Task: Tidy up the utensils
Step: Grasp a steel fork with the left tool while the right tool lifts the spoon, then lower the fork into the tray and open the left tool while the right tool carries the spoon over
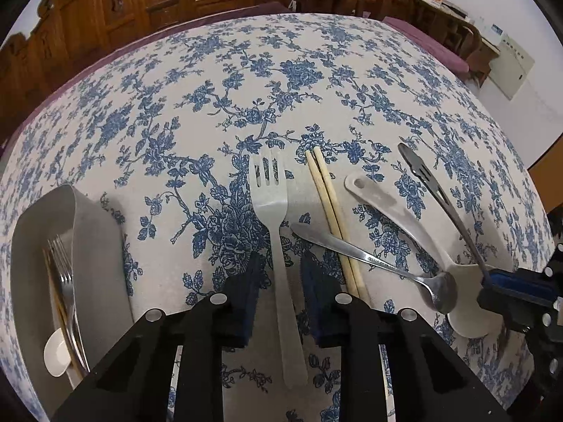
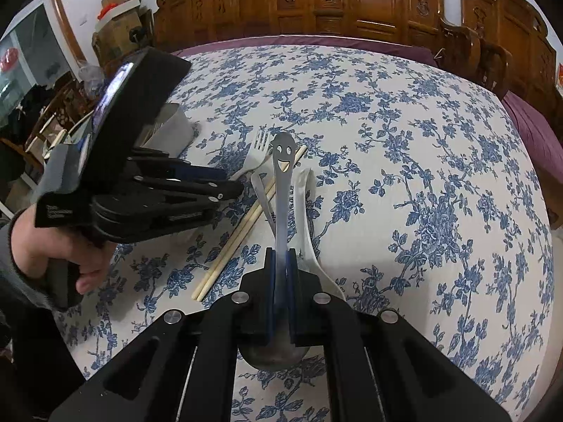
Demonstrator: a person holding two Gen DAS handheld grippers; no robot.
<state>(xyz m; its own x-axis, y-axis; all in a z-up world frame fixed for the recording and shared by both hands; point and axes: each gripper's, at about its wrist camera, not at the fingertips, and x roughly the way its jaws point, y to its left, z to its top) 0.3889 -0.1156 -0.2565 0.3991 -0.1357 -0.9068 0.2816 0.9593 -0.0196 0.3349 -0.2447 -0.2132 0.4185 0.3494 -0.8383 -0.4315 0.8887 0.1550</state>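
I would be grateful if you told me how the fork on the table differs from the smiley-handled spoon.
The fork lies flat between the open left gripper, untouched; the spoon is clamped in the right gripper. The fork has tines; the spoon's handle has a cut-out face. Both look metal.

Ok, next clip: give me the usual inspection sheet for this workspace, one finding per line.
Surface: blue floral tablecloth over the table.
Job's things: metal holder already has utensils in it; loose on the cloth lie a fork, chopsticks, a steel spoon and a white spoon.
Clutter: nothing seen.
Grippers: left gripper open, straddling the fork handle; right gripper shut on the smiley spoon.
Cables: nothing seen.
Surroundings: carved wooden furniture, cardboard boxes.
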